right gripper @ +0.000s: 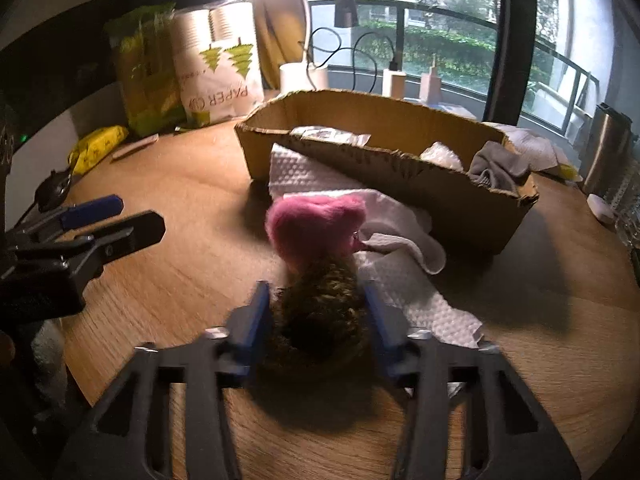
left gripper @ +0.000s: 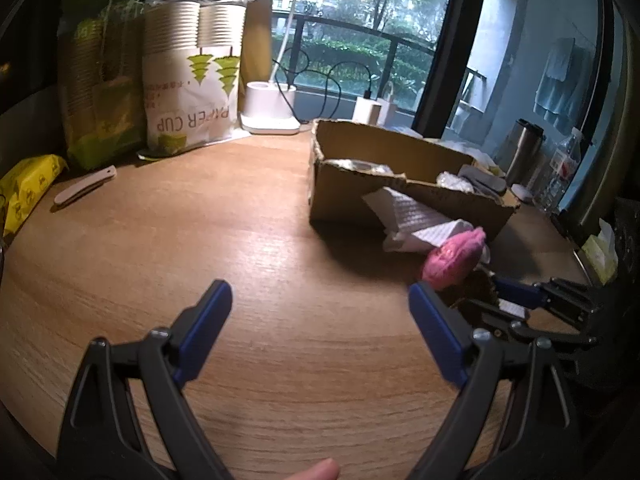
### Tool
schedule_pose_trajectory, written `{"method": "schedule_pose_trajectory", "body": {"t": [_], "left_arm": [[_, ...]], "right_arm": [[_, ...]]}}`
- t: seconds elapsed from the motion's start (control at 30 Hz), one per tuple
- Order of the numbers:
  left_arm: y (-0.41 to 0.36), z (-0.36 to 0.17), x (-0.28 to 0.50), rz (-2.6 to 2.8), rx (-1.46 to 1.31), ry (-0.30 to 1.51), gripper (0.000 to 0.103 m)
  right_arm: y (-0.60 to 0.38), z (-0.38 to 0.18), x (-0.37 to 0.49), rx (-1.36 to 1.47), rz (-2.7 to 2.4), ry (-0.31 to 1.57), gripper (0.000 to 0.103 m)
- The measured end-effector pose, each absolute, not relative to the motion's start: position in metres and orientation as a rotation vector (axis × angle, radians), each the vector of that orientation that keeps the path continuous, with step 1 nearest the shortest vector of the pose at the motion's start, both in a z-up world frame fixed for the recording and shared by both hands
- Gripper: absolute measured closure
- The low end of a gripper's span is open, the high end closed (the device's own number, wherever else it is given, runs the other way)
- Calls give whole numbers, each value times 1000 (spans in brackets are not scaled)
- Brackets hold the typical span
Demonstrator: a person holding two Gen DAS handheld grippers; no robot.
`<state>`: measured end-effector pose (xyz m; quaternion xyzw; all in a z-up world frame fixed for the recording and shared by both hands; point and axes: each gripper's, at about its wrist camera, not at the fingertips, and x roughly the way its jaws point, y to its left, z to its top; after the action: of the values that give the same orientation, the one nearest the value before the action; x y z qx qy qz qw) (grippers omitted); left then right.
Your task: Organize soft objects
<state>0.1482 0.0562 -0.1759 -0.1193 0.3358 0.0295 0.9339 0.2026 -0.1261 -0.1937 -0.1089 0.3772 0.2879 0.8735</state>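
- Wooden desk (left gripper: 168,248) by a window, lit by a white lamp (left gripper: 272,108), carried everything in view
- Right gripper (right gripper: 316,312) had its blue pads against both sides of a dark fuzzy toy (right gripper: 320,316), the jaws drawn in close around it; the toy's pink fluffy end (right gripper: 316,224) stuck out ahead of the fingertips
- Under and beside the toy lay crumpled white paper towels (right gripper: 416,296), touching the front wall of a torn cardboard box (right gripper: 360,168)
- Inside the box sat a grey cloth (right gripper: 496,168) at its right end and some clear plastic wrap (right gripper: 440,156) next to it
- Left gripper (left gripper: 320,312) hung over bare desk with its jaws spread wide and nothing between them, just left of the toy
- Farther back stood a bag of paper cups (left gripper: 192,80) and a green bag (left gripper: 100,88), with a yellow packet (left gripper: 28,188) and a white stick (left gripper: 86,189) near the left edge
- A steel flask (left gripper: 524,148) stood right of the box
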Motion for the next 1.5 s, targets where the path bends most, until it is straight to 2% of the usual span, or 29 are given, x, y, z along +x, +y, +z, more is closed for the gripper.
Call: {"method": "schedule_pose_trajectory", "body": {"t": [0.07,0.57,1.13,1.5], "left_arm": [[53,-174,149,56,-235,686,12],[12,-159,164,17,-158,693,12],[-55,-172,198,-63,-71,776,12],[-73,-190,221,-31,-19,849,12]], "right_arm": [[-128,-190,200,-230,611,773,63],[-182,-148,199,-101,616,669,64],[-258,-165,227,-3,487,696,63],[-286,-173,242,12,385,687,41]]}}
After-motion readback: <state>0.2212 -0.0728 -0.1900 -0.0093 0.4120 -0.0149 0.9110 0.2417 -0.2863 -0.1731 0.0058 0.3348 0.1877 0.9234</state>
